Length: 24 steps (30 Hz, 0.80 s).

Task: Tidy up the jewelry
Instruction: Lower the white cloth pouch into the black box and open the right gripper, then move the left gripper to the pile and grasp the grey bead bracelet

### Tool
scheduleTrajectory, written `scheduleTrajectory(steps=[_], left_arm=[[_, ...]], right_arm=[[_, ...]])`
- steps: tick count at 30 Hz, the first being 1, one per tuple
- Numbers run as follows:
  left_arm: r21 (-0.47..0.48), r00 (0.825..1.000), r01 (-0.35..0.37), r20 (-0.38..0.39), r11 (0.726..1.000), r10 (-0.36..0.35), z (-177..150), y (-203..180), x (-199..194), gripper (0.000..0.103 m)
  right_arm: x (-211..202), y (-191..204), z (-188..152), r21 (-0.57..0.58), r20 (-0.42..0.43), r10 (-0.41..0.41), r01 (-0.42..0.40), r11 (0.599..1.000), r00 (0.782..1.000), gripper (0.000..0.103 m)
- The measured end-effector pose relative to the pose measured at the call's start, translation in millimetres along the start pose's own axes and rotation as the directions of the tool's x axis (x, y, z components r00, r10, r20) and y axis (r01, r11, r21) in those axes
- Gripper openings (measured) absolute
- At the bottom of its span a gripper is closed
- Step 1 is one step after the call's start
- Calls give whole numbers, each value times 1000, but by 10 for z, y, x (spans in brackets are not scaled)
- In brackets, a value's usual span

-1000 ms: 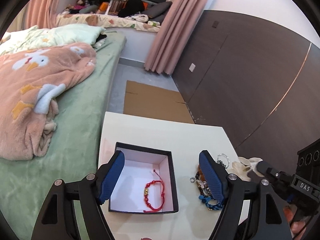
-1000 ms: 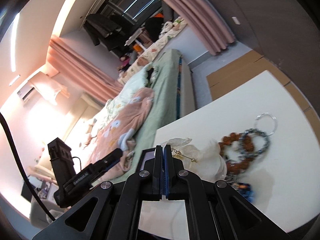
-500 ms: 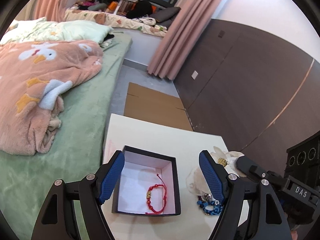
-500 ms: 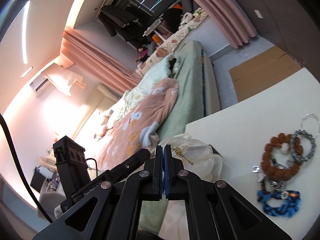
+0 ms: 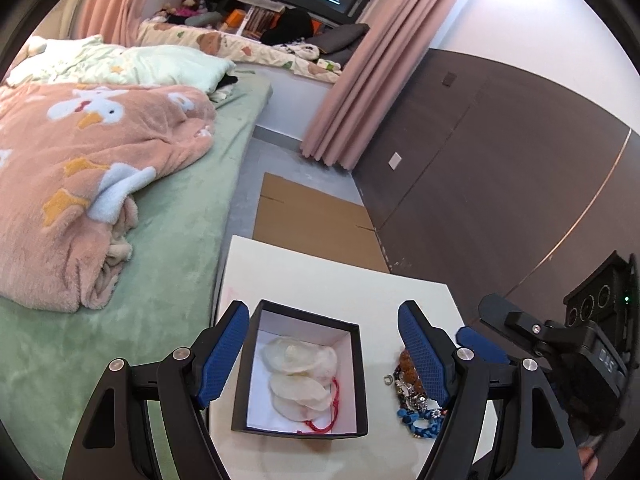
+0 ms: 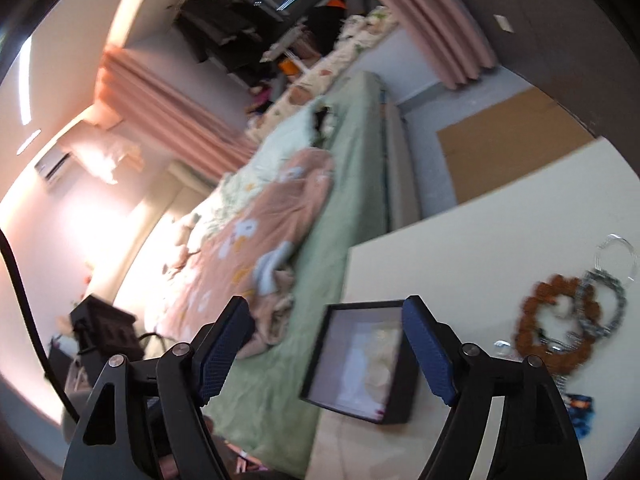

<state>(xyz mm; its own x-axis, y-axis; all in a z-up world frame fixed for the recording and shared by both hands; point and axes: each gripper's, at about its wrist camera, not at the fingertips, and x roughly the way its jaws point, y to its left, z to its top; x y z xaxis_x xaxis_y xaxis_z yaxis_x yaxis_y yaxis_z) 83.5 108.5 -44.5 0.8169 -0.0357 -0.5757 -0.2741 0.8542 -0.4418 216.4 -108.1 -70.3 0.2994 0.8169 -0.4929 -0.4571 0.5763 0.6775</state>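
A black jewelry box with a white inside stands on the cream table. A sheer white pouch lies in it on top of a red cord bracelet. My left gripper is open and empty, its fingers on either side of the box, above it. My right gripper is open and empty above the box, where the pouch shows blurred. It also shows in the left wrist view. A heap of bracelets lies right of the box, with brown beads and a blue one.
A green bed with a pink blanket runs along the table's left edge. Flat cardboard lies on the floor beyond the table. A dark panelled wall is to the right. A clear ring lies beyond the beads.
My right gripper carried the white pouch leftward over the box, opened and let it go. The pouch now lies in the box over the red bracelet. The left gripper stayed open.
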Motion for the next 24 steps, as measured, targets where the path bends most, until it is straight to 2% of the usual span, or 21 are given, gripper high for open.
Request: scheduleTrajectory(steps=[7,11,15,24], left_arm=[[68,999,11,-54,998,-7,-75,-197,132,77],[107,999,10,-34,994,-6,-63,-316,127,77],[108,998,34,-52,994,-28,-16,-433,176,77],[220,996,70,-74,973,-55,13,-883,225,77]], right_arm=[[-264,-126,16,-5,43,-154,155,988,987,79],[-401,-191,50,-13,69,-247,248,969,967,79],[-567,-271,89,-6,106,-317,319,948,943,79],[-913,-482,116,29,162,-375,375,927,913,79]])
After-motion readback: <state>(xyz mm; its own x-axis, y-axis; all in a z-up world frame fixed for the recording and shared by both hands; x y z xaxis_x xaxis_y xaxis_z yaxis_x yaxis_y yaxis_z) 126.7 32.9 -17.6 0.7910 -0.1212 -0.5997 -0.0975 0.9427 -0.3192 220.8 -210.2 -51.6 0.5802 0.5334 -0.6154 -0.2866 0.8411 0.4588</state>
